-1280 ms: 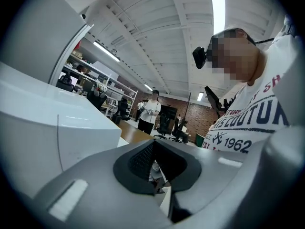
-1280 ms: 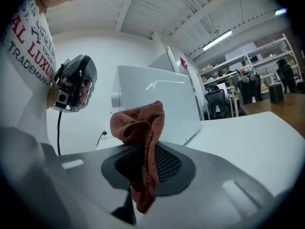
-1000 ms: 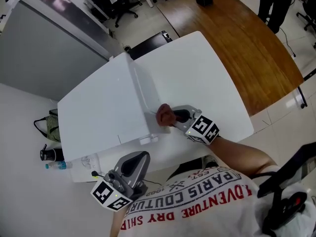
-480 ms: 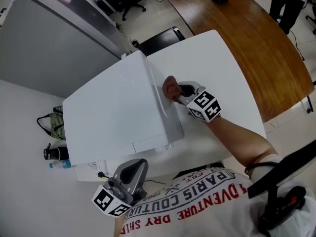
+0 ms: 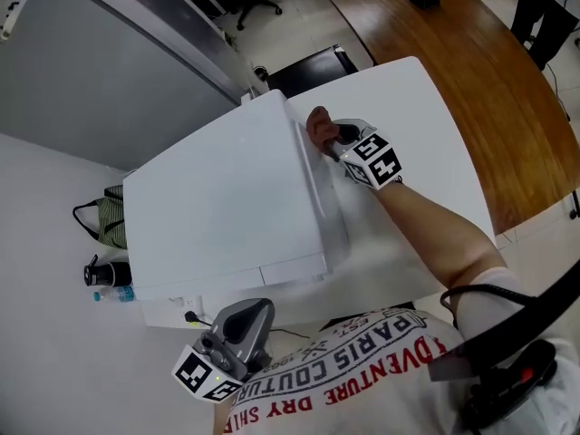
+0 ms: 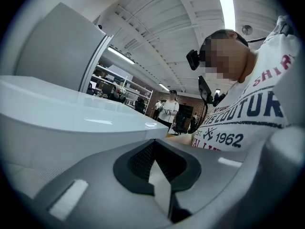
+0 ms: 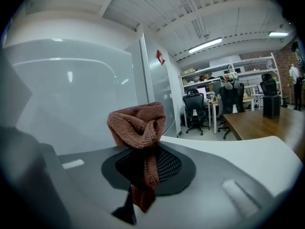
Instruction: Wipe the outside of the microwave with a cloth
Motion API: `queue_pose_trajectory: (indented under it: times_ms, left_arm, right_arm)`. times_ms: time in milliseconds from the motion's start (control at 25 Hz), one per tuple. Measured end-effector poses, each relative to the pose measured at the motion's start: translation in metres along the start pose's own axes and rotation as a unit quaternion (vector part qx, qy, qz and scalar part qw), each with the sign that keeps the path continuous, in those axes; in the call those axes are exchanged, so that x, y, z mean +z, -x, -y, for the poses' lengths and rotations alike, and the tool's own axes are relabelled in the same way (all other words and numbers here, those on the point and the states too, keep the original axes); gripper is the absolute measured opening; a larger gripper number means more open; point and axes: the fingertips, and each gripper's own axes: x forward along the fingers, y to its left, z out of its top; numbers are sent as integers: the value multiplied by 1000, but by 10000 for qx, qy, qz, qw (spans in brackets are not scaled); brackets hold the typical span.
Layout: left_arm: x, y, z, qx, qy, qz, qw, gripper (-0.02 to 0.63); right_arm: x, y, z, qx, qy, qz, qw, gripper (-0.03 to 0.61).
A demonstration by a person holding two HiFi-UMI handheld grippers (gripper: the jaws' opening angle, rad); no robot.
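While my right gripper (image 5: 330, 140) pinches the cloth (image 5: 316, 126) against the far side edge of the microwave (image 5: 227, 207), my left gripper (image 5: 238, 325) hangs pressed together and empty, so I judge the wiping as midway.

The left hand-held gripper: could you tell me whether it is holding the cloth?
No, the left hand-held gripper is shut on nothing; the cloth is clamped in the right hand-held gripper.

White microwave (image 5: 227, 207); white table (image 5: 421, 116); rust-brown knitted cloth (image 7: 138, 125); grey right gripper (image 5: 337, 140) with black-and-white square-patterned marker cube (image 5: 373, 161); brown wood-grain desk (image 5: 480, 71); white T-shirt (image 5: 362, 370), red lettering.
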Motion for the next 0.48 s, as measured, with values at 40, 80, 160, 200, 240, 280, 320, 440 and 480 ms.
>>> queue_pose_trajectory:
  times_ms: [40,80,160,200,240,280,320,440,480]
  left_arm:
    - [1,0,0,11,-11,7,10000,6]
    - [2,0,0,23,-23,17,10000,6]
    - [3,1,1,58,-49,42,10000,6]
    - [3,1,2,79,-58,52,9999,6]
    - [2,2,3,96,-64,66,9999,6]
    - [2,2,4,103,-64,91,9999,6]
    - [2,1,6,99,-61,127,9999,6]
    - [1,-2,19,44,-76,241,9997,6]
    - [0,-2,26,32,-100,257,9996,6]
  right_arm:
    - [0,-1,2,-9,3,-19,10000,41]
    - [0,-2,3,-12,6,-31,10000,41]
    - [0,2,4,-1,-1,-33,10000,43]
    - [-1,6,4,11,-15,-30,10000,44]
    - [-2,12,3,30,-34,-25,10000,44]
    - [-2,20,2,57,-47,-17,10000,44]
    - [-2,30,1,95,-47,-7,9999,43]
    - [0,74,-11,279,-84,46,9996,44]
    - [0,91,-19,376,-145,83,9992,44]
